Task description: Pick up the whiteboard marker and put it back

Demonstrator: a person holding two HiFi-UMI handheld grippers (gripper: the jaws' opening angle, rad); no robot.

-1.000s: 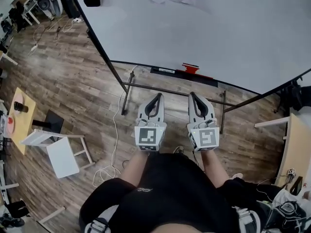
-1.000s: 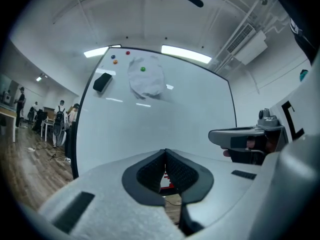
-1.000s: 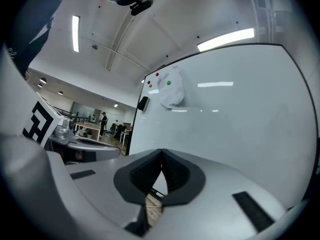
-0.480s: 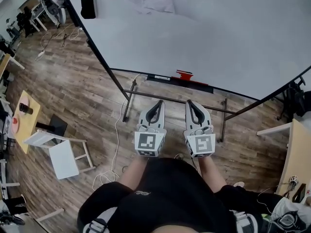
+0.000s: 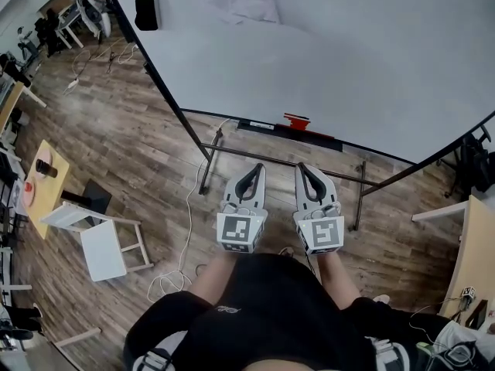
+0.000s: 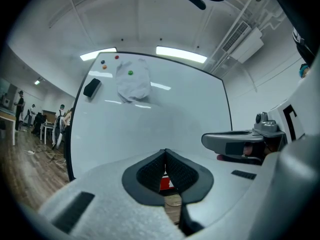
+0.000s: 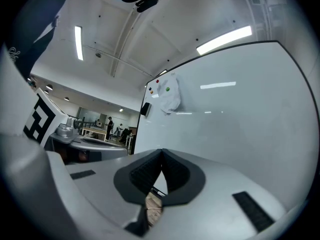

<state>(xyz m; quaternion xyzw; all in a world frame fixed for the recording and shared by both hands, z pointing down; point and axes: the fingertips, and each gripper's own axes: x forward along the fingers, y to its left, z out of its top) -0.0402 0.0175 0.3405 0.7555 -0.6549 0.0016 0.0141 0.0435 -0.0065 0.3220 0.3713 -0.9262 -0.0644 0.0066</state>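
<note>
A big whiteboard [image 5: 332, 60] on a metal stand fills the far side of the head view. On its black tray [image 5: 267, 127] lies a small red item [image 5: 298, 120]; whether it is the marker is too small to tell. My left gripper [image 5: 254, 168] and right gripper [image 5: 302, 167] are held side by side, level, pointing at the tray from short of the stand. Both are shut with nothing held. In the left gripper view the left gripper [image 6: 165, 152] has its pads pressed together, with the red item [image 6: 166, 183] showing below them. The right gripper [image 7: 161, 151] is shut too.
A black eraser [image 5: 146, 12] and a white cloth [image 5: 236, 2] are stuck on the board's upper left. The stand's crossbar [image 5: 278, 158] runs in front of the grippers. A white stool [image 5: 100, 242], a yellow table [image 5: 39, 192] and a floor cable [image 5: 186, 222] lie at the left.
The head view has shifted, and both grippers sit a little lower in it and slightly closer together. Their jaws have stayed shut and empty.
</note>
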